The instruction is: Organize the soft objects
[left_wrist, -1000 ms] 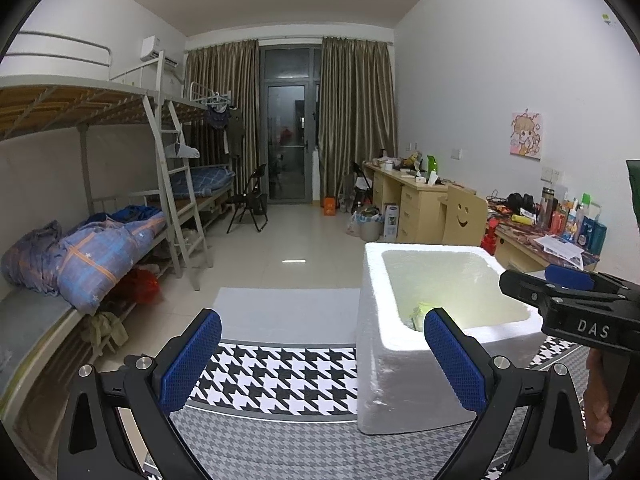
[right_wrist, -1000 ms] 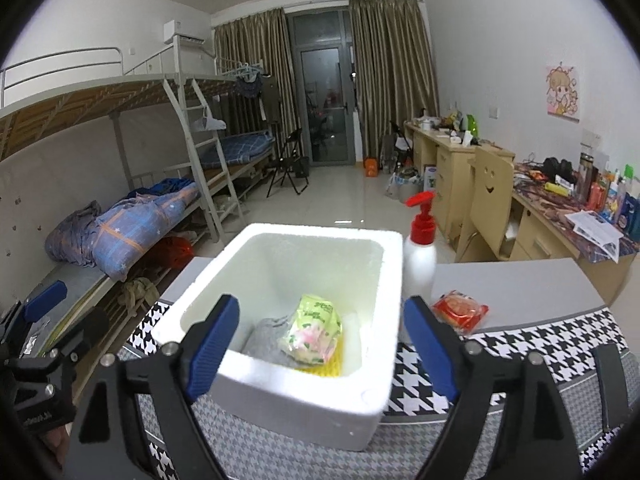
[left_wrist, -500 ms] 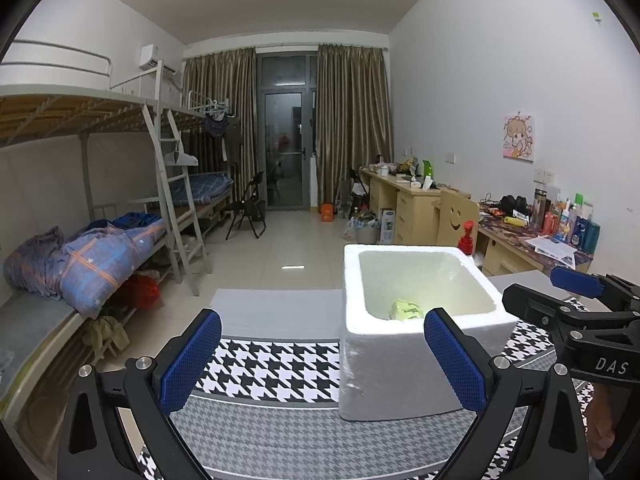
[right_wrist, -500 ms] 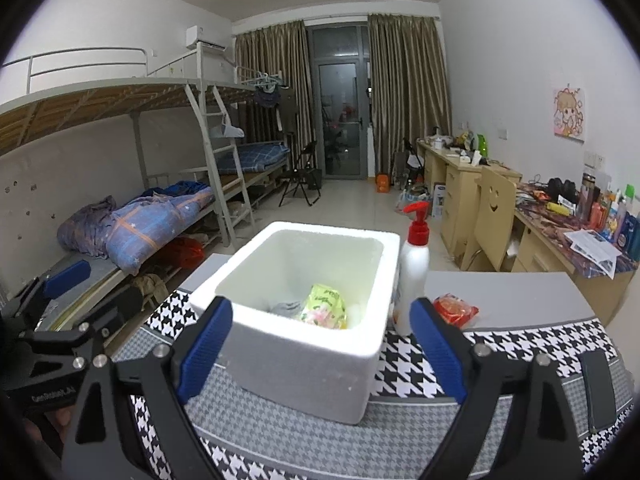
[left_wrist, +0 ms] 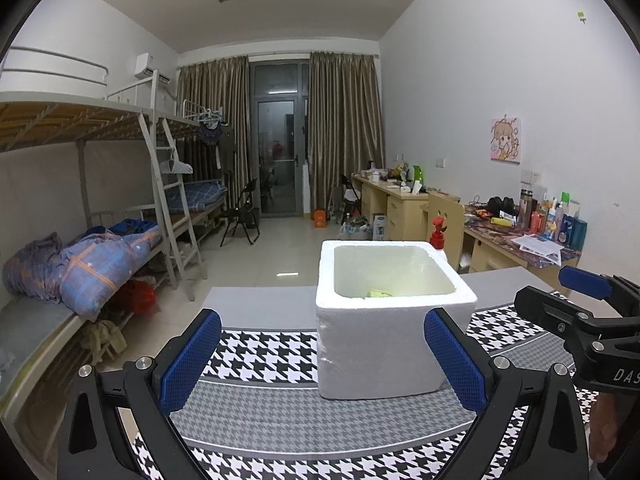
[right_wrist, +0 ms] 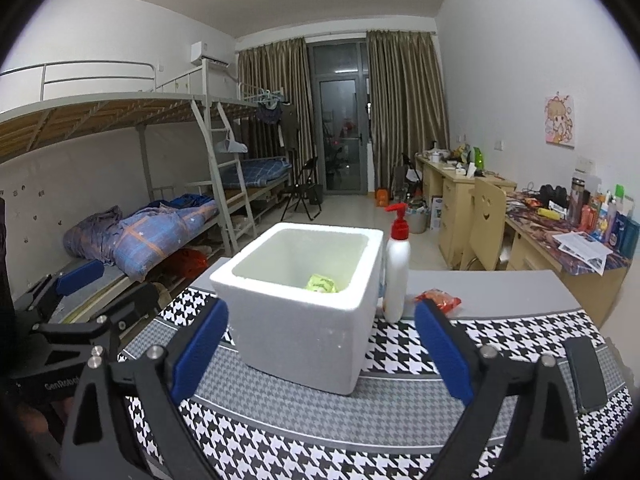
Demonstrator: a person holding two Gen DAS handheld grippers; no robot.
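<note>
Right wrist view: white foam box point(right_wrist: 308, 300) on the houndstooth table mat point(right_wrist: 400, 412), with a yellow-green soft packet point(right_wrist: 321, 282) lying low inside, near the far right corner. Anything else in the box hidden by the near wall. Just right of the box, upright, a white pump bottle point(right_wrist: 396, 276) with a red top; beside that, on the grey strip, a red-orange crinkly packet point(right_wrist: 438, 300), outside the box. Further right, flat on the mat, a dark phone point(right_wrist: 585, 374).

Left wrist view: same box point(left_wrist: 384, 320) seen from the other side, a sliver of the yellow-green packet point(left_wrist: 378, 293) showing over the rim, the bottle's red top peeking behind the far corner.

Right gripper point(right_wrist: 320, 350): spread wide, nothing between the blue pads, held back from the box at about its height. Left gripper point(left_wrist: 322, 360): likewise spread and empty, well short of the box. Each gripper visible at the edge of the other's view.

Judged from this: at least one soft item already stowed. Possibly left: the red-orange packet, if counted as soft; bottle and phone presumably not part of the job. With both tools empty and away from the box, either close to finished or between picks; cannot tell which.
</note>
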